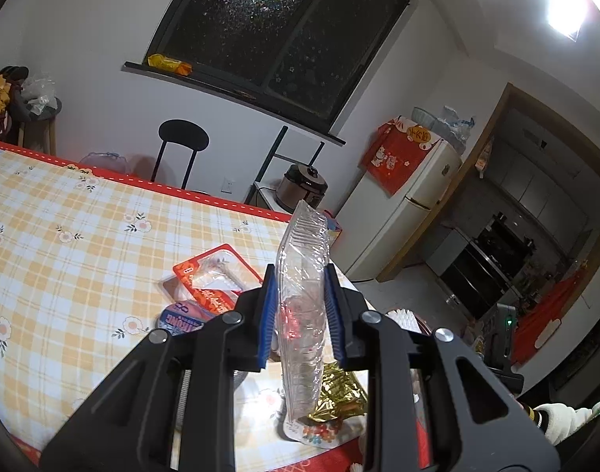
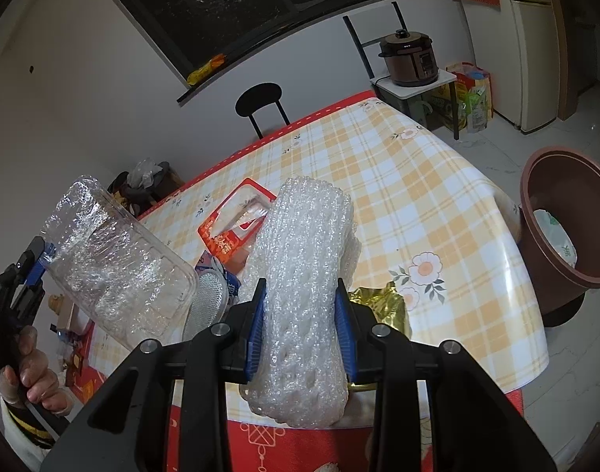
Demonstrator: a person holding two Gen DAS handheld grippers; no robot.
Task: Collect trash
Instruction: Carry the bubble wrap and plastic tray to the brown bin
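My left gripper (image 1: 301,299) is shut on a clear plastic tray (image 1: 304,275), held on edge above the checked table (image 1: 83,236). The same clear tray (image 2: 119,259) shows at the left of the right wrist view, with the left gripper (image 2: 32,267) and a hand behind it. My right gripper (image 2: 300,314) is shut on a white foam net sleeve (image 2: 305,287), lifted over the table's near edge. On the table lie a red-and-clear wrapper (image 1: 217,275) (image 2: 237,224), a blue packet (image 1: 180,316) and crumpled gold foil (image 1: 339,393) (image 2: 382,306).
A brown bin (image 2: 567,236) with a white bag inside stands on the floor off the table's right corner. A black chair (image 2: 260,106) sits at the far side. A rice cooker (image 2: 410,59) rests on a small stand, and a fridge (image 1: 410,204) stands beyond.
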